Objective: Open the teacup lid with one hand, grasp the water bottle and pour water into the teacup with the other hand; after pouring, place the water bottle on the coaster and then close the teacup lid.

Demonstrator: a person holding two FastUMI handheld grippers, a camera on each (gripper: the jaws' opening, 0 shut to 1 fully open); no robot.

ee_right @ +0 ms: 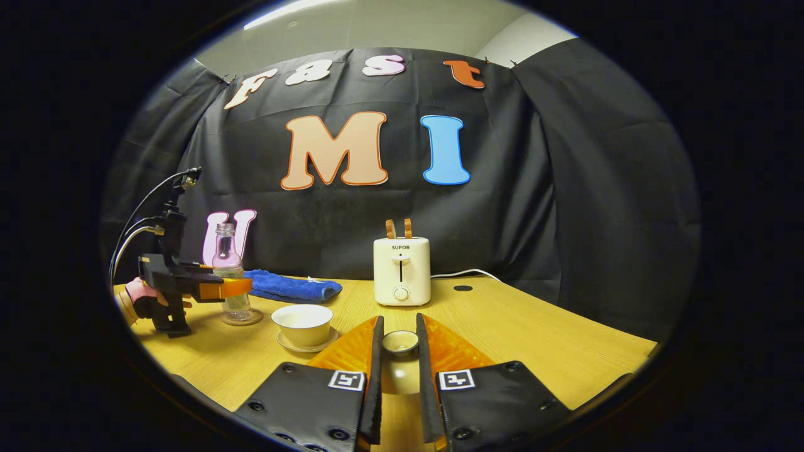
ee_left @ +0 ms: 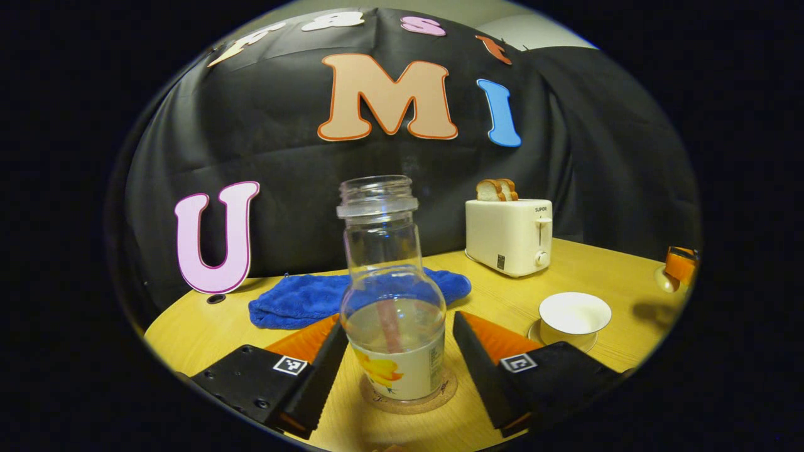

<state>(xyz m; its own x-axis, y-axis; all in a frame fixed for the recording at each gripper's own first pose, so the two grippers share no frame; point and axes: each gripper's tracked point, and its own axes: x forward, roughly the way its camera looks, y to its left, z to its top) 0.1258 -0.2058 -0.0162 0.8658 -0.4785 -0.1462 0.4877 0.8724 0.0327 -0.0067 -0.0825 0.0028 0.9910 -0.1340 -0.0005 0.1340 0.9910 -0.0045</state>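
Water bottle [ee_left: 392,295]: clear, ribbed neck, round shoulders, no cap, a little water low down, paper label with a yellow flower; standing upright on the coaster, near the table's left edge.
Coaster [ee_left: 408,397]: thin round cork disc, just peeking out under the bottle base.
Left gripper [ee_left: 397,348]: jaws apart, one ridged finger either side of the bottle, a gap showing on both sides; seen from the right gripper view, a hand [ee_right: 139,295] holds it.
Teacup [ee_left: 575,317]: smooth white porcelain bowl, open top, on its matching saucer, right of the bottle.
Lid [ee_right: 400,342]: small round glazed piece, pinched between the right gripper's fingers.
Right gripper [ee_right: 398,351]: jaws clamped on the lid, over the table's near edge.
Towel [ee_left: 301,298]: blue, fluffy, rumpled behind the bottle.
Toaster [ee_left: 509,235]: cream, boxy, bread slices standing up, toward the far edge.
Table [ee_right: 534,333]: pale wood grain.
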